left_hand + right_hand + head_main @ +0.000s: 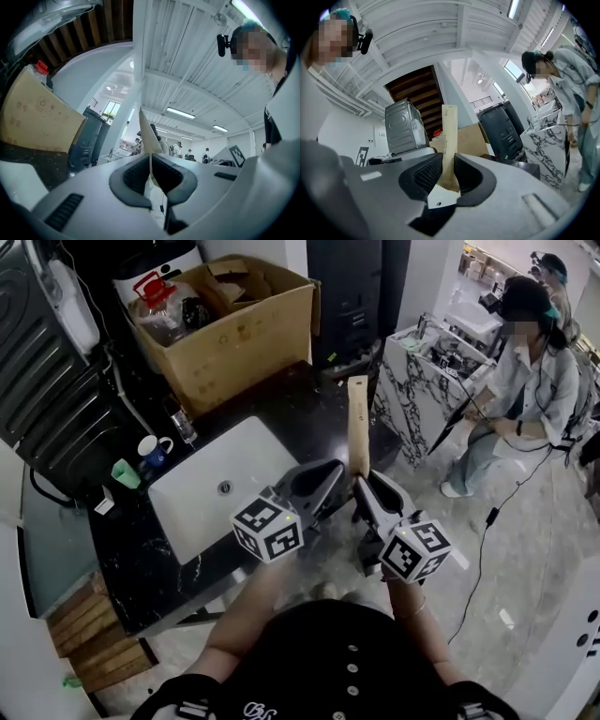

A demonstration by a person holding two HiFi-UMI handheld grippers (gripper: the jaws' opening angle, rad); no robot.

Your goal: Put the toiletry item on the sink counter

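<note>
Head view: the right hand-held gripper (pixel 362 486) is clamped on the lower end of a long tan sachet (pixel 357 423). The sachet's long axis runs straight away from the person. Its free end points toward the cardboard box (pixel 239 343) and lies over the corner of the black desk (pixel 141 559), just right of the white sink basin (pixel 202 498). It is in the air, not on the desk. The left hand-held gripper (pixel 330 474) sits just beside it, tips angled toward the sachet's base. A blue mug (pixel 155 451) stands left of the basin.

Left gripper view: the left hand-held gripper (pixel 151 176) has its jaws drawn together on a thin pale sheet (pixel 146 133), seen edge-on and rising to a point. I cannot tell if this is part of the sachet.

Right gripper view: the right hand-held gripper (pixel 445 176) has its 2 pads pressed against the sachet (pixel 449 136). The sachet stands upright between them, its white serrated end below the pads.
</note>
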